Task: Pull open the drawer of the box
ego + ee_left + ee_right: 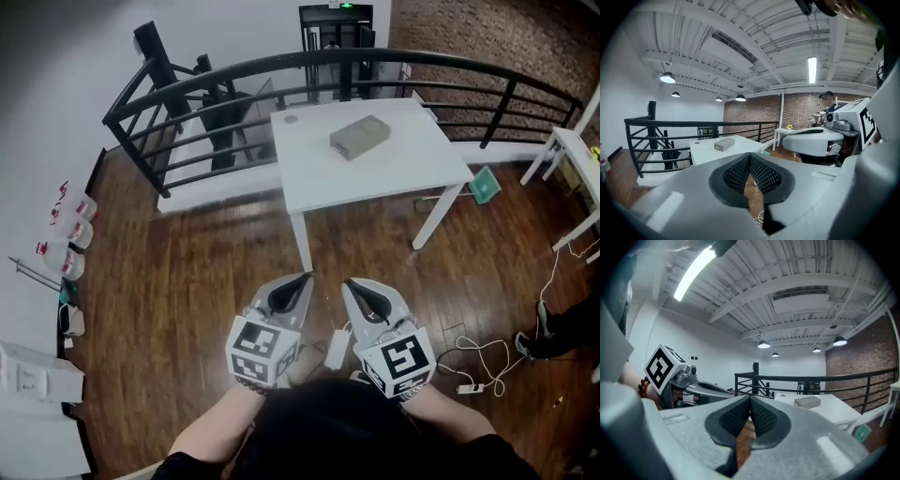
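Note:
A small grey box (pixel 360 137) lies on a white table (pixel 319 159), far ahead of both grippers. It shows small in the left gripper view as the box (pixel 724 144) and in the right gripper view as the box (pixel 807 402). My left gripper (pixel 305 278) and right gripper (pixel 349 282) hang side by side close to the person's body, above the wooden floor. Both are shut with nothing between the jaws, tips touching in the left gripper (pixel 750 155) and right gripper (pixel 750 399) views. Which face of the box holds the drawer cannot be told from here.
A black metal railing (pixel 187 89) curves behind and beside the table. A second white table (pixel 574 155) stands at the right. Cables and a power strip (pixel 469 386) lie on the floor at the right, near a person's shoe (pixel 536 345). White items (pixel 70 230) sit along the left wall.

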`<act>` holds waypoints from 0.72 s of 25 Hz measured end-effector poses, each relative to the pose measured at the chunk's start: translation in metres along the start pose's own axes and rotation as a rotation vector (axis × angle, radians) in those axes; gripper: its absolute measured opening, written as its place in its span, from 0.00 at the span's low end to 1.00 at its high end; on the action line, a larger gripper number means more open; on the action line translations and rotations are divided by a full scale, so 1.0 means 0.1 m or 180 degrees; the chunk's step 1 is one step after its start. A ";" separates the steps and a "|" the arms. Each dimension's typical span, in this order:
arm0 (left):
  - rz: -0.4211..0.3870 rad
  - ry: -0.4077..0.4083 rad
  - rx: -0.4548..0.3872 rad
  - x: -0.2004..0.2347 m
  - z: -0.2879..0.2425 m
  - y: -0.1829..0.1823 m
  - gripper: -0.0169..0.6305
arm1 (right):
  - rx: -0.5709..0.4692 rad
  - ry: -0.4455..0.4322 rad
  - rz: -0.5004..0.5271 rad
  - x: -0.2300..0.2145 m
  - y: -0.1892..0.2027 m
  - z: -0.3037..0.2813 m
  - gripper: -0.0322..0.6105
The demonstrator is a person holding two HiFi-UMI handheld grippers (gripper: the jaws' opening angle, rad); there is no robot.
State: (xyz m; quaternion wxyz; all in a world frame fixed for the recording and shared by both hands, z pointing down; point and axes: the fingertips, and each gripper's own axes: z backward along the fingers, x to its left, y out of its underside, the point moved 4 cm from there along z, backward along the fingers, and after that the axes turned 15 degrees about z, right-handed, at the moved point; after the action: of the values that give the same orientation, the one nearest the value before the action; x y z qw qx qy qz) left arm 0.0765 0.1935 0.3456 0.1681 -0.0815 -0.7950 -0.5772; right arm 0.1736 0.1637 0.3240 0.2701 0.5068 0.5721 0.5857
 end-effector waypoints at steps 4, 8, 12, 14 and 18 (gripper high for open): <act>-0.0040 0.0243 0.0041 0.44 0.18 -0.14 0.05 | 0.0117 0.0232 -0.0026 0.29 -0.17 -0.36 0.04; -0.0056 0.0409 0.0130 0.87 0.36 -0.26 0.05 | 0.0207 0.0417 -0.0057 0.57 -0.34 -0.69 0.04; -0.0076 0.0483 0.0142 1.20 0.49 -0.39 0.05 | 0.0249 0.0514 -0.0063 0.75 -0.46 -0.95 0.04; -0.0079 0.0515 0.0146 1.30 0.53 -0.42 0.05 | 0.0261 0.0542 -0.0050 0.81 -0.50 -1.04 0.04; -0.0080 0.0599 0.0167 1.40 0.54 -0.43 0.05 | 0.0269 0.0564 0.0007 0.89 -0.56 -1.15 0.04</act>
State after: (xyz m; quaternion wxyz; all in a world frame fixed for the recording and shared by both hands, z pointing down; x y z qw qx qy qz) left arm -0.0766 0.2217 0.3428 0.2368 -0.0125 -0.7915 -0.5633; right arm 0.0244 0.2088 0.3158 0.1962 0.4645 0.6174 0.6038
